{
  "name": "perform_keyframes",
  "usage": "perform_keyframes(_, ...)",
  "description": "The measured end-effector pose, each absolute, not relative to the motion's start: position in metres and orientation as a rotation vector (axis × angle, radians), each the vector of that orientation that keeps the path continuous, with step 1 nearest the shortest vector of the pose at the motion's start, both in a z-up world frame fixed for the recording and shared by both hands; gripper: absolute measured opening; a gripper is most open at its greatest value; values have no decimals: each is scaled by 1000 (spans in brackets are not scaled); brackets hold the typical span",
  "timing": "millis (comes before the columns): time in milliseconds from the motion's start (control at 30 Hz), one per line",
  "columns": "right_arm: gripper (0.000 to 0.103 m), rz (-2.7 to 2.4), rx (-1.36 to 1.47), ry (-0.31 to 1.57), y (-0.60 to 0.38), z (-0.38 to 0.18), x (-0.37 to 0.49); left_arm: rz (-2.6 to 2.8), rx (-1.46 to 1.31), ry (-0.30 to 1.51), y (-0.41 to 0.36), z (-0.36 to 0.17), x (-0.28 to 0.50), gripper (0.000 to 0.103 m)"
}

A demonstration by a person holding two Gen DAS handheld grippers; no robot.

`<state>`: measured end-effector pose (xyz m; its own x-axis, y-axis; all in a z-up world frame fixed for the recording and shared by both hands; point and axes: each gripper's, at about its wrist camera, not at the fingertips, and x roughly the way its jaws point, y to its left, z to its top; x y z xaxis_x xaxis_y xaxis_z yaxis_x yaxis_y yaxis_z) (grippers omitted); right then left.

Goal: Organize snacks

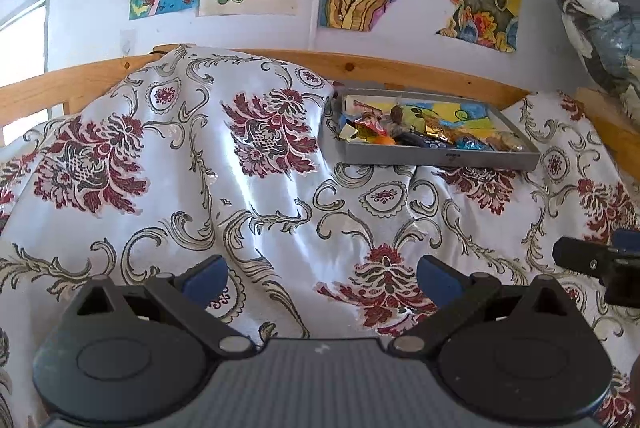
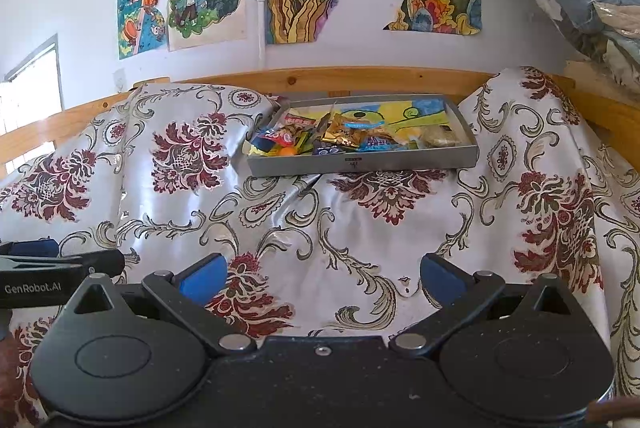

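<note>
Well, we hold both grippers low over the flowered cloth [image 2: 360, 220]. Our left gripper [image 1: 320, 278] has its fingers spread wide with nothing between them, and so does our right gripper [image 2: 322, 276]. Ahead of the right fingers, well beyond their tips, sits the grey tray [image 2: 360, 159] heaped with wrapped snacks [image 2: 344, 135]; from the left fingers it lies ahead and to the right. Some wrappers blur together, perhaps candies.

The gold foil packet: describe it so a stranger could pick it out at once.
On the floral cloth below the wooden rail sits a shallow grey tray full of wrapped snacks. The gold foil packet lies near its middle. It is the only shiny crinkled gold wrapper there, with a light blue packet just to its right.
</note>
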<state>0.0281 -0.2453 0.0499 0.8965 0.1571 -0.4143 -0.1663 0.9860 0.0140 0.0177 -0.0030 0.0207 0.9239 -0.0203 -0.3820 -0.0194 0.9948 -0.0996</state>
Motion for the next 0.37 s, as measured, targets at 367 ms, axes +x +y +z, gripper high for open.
perform_keyframes(367,102,172,-19,437,-244,48,28,0,-103,399,-1,19,19,102)
